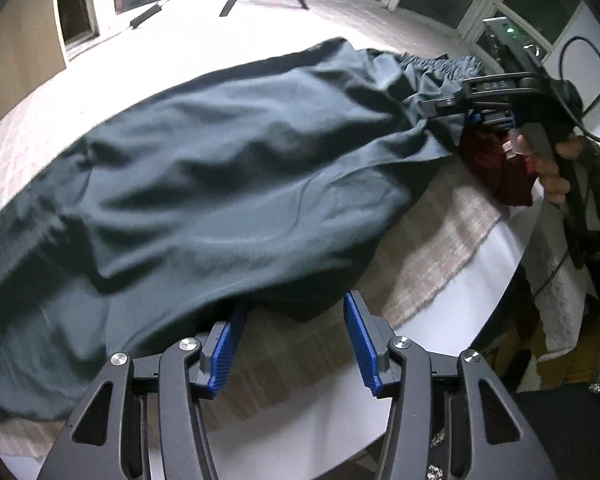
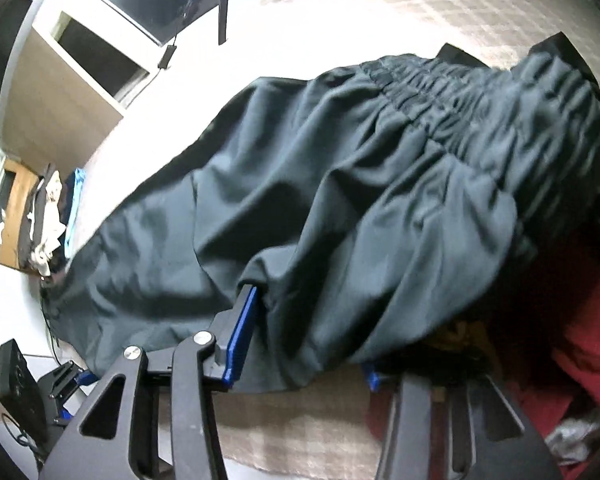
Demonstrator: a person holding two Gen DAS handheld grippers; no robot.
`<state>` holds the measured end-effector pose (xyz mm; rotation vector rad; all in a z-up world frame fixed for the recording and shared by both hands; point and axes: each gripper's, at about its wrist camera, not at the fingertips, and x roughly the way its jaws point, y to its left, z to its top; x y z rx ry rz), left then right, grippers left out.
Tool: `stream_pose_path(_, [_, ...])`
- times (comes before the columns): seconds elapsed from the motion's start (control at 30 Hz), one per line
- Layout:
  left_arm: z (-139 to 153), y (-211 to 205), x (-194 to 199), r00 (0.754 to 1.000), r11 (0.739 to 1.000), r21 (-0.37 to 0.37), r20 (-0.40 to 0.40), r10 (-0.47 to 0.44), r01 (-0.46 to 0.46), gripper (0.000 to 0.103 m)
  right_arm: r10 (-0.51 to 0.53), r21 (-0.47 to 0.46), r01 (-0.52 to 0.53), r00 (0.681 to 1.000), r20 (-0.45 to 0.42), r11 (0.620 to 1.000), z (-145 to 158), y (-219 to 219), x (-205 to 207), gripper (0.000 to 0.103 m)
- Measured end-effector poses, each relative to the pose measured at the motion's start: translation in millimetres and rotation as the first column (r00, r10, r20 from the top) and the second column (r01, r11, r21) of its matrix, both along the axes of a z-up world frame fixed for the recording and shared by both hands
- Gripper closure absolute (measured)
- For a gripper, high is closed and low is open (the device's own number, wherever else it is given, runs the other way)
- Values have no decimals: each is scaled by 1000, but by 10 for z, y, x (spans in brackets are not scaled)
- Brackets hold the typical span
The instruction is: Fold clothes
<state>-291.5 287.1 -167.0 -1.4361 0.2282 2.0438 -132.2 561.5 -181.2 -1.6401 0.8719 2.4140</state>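
- The dark trousers (image 1: 228, 176) lay lengthwise on the bed (image 1: 440, 248), near its front edge.
- The left tongs (image 1: 296, 340) stood spread at the hem, ready to grip.
- The right tongs (image 2: 300, 332) were spread wide around cloth below the waistband (image 2: 472, 96), perhaps for lifting.

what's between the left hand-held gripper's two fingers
In the left wrist view, the gap of the left hand-held gripper shows only bare checked cloth; the dark green garment hem lies at the fingertips.
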Motion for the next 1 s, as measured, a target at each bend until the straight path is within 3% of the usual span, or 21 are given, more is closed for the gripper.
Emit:
stream_pose_path(0.07, [42, 12, 11, 1000, 1000, 15, -21, -22, 23, 55, -18, -5, 18, 1000, -10, 1000, 44, 28, -22, 69])
stream_pose_path(0.33, [-144, -83, 73, 1000, 1000, 3, -2, -7, 7, 54, -35, 13, 35, 999, 22, 999, 103, 54, 63, 70])
stream_pose_path(0.53, [-145, 140, -75, 1000, 998, 62, -28, 12, -10, 56, -44, 19, 43, 999, 5, 999, 122, 32, 27, 70])
stream_pose_path(0.57, [-158, 171, -89, 1000, 998, 65, -21, 3, -2, 61, -45, 20, 45, 999, 2, 999, 126, 28, 21, 75])
stream_pose_path(0.6, [-168, 182, -92, 1000, 997, 73, -7, -10, 10, 78, -47, 30, 48, 999, -9, 998, 147, 37, 31, 82])
stream_pose_path(0.63, [-168, 170, -87, 1000, 996, 90, 16, -25, 23, 87, -50, 42, 51, 999, -14, 998, 164, 47, 33, 97])
stream_pose_path(0.67, [-133, 140, -71, 999, 993, 113, 32, -40, 36, 101, -54, 42, 55, 998, -21, 998, 172, 56, 31, 97])
stream_pose_path(0.8, [90, 15, 63, 992, 979, 178, 56, -109, 97, 101, -42, 40, 44, 998, -46, 998, 238, 71, 47, 98])
stream_pose_path(0.9, [200, -38, 197, 986, 973, 183, 61, -154, 140, 101, -3, 131, 8, 999, -36, 991, 286, -14, 58, 98])
stream_pose_path(1.0, [-82, -55, 216, 980, 986, 125, 149, -132, 113, 102, 12, 197, -17, 1000, 27, 980, 137, -55, 39, 98])
